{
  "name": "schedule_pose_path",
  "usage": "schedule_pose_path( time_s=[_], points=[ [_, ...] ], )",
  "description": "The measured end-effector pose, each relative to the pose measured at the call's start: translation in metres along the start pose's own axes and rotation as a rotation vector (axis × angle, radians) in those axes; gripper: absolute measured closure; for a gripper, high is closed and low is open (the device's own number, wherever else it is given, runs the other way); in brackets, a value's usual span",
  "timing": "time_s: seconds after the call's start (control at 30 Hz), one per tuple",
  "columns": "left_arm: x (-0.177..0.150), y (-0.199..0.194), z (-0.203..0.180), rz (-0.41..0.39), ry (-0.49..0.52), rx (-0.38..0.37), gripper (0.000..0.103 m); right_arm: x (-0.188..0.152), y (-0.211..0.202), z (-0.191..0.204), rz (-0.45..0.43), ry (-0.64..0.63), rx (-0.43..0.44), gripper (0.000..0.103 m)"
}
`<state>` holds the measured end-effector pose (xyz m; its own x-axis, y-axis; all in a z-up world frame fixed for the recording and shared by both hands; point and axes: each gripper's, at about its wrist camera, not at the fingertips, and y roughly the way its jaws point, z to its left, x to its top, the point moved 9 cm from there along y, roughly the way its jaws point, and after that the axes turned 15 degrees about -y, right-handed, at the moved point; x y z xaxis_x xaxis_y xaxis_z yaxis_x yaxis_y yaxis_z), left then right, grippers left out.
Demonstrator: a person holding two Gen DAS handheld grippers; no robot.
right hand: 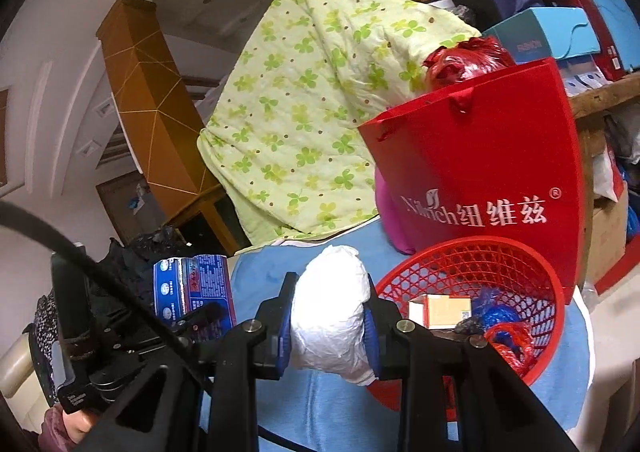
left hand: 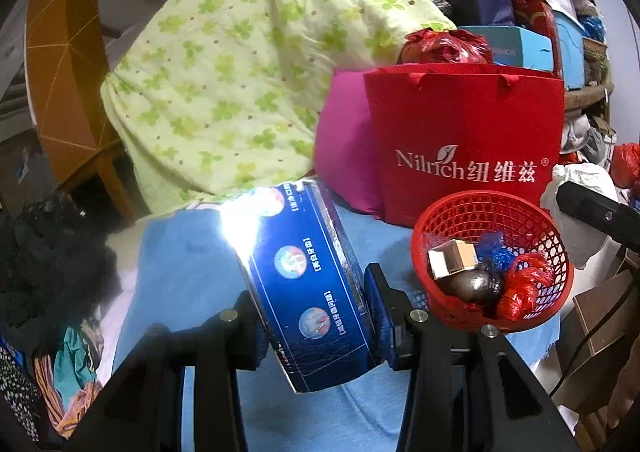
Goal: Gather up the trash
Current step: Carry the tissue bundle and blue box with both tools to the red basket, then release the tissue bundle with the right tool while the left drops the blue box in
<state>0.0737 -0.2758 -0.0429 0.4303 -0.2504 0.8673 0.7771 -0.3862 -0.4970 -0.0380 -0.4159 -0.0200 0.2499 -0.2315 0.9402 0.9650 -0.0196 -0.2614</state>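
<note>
Black gripper arms fill the bottom of both views. Left gripper [left hand: 316,316] has its blue pads clamped on a shiny blue box [left hand: 308,272], tilted, with a big glare patch washing out its upper end so the print there is unreadable. Right gripper [right hand: 330,326] is squeezed tight on a white crumpled wad [right hand: 330,312], paper or plastic, can't tell which; its lower end hangs past the pads.

Red mesh basket [left hand: 494,260] sits lower right in both views, on the blue cloth [left hand: 180,252]. In it so far: a small cardboard box [left hand: 452,258], a blue wrapper, a red plastic bag and something dark and roundish I can't identify. In the right wrist view the right gripper's arm cuts off the basket's near rim.

Just behind the basket stands a red paper bag [left hand: 468,132] with white lettering, a knotted red plastic bag poking out the top. A pink thing is half hidden behind it. Green floral quilt [left hand: 240,72] is draped behind, centre-left. Clutter at the far right is too jumbled to sort out.

In the right wrist view the left gripper shows at lower left with the blue box, partly behind a black cable.
</note>
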Motion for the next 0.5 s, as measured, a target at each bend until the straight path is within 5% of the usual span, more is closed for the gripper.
schedule_pose_path(
  time_s=[0.17, 0.5],
  points=[
    [0.002, 0.007, -0.022, 0.018, 0.013, -0.076, 0.058, -0.004, -0.003, -0.023, 0.009, 0.031, -0.039, 0.071],
    [0.006, 0.033, -0.092, 0.110, -0.004, -0.384, 0.057, -0.025, 0.010, -0.096, 0.068, 0.189, -0.105, 0.071]
  ],
)
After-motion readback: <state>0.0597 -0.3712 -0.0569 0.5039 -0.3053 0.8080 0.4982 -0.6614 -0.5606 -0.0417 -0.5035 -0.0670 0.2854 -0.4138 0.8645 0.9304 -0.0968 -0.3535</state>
